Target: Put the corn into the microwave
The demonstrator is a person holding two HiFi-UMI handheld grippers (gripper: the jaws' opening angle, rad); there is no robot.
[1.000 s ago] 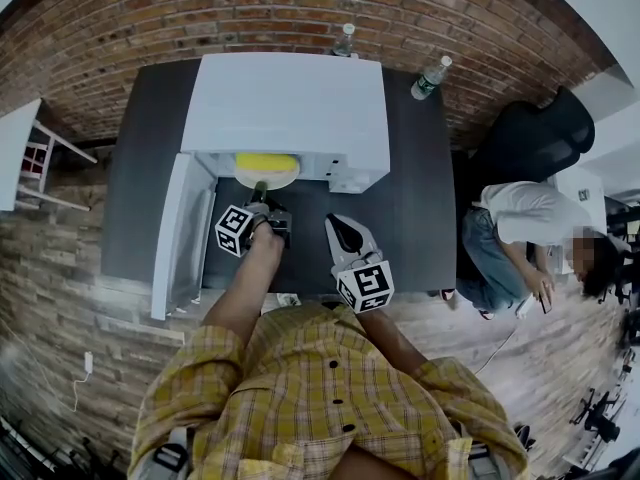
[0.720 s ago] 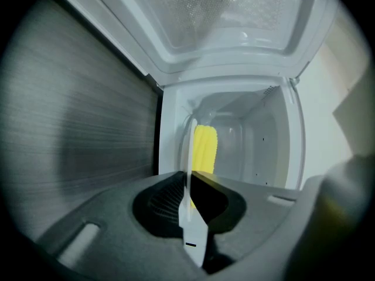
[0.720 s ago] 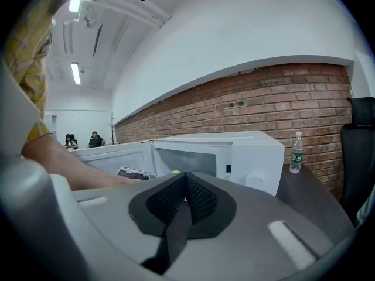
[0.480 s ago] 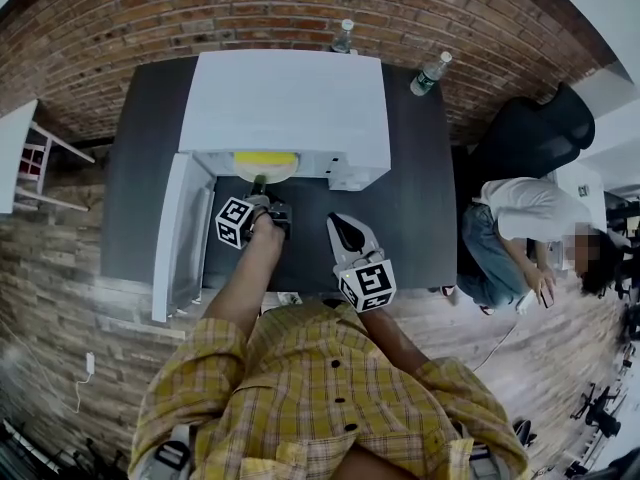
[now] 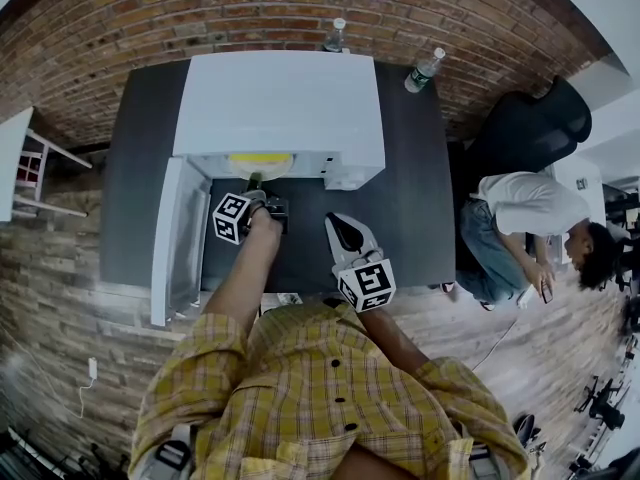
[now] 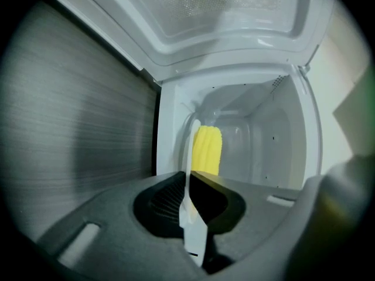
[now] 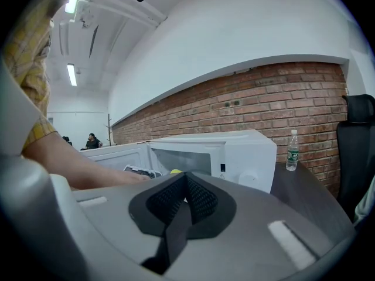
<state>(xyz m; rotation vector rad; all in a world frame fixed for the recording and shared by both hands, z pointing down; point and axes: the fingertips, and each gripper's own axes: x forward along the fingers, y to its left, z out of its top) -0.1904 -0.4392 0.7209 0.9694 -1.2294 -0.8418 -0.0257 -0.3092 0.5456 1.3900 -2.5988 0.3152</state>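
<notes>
Corn lies on a white plate just inside the open microwave, toward the back edge of the bench. Left hand-held gripper pinches the plate rim. Best to hold the plate level and push straight to mid-cavity, clear of the door. Right hand-held gripper is closed, empty, near the front edge.

The head view looks steeply down from above the person onto the dark table, with the microwave at its far edge. The left gripper view sits close at the open microwave, facing along the plate into the cavity. The right gripper view, low by the table's near edge, faces the microwave front and the brick wall. All three views share the microwave.
</notes>
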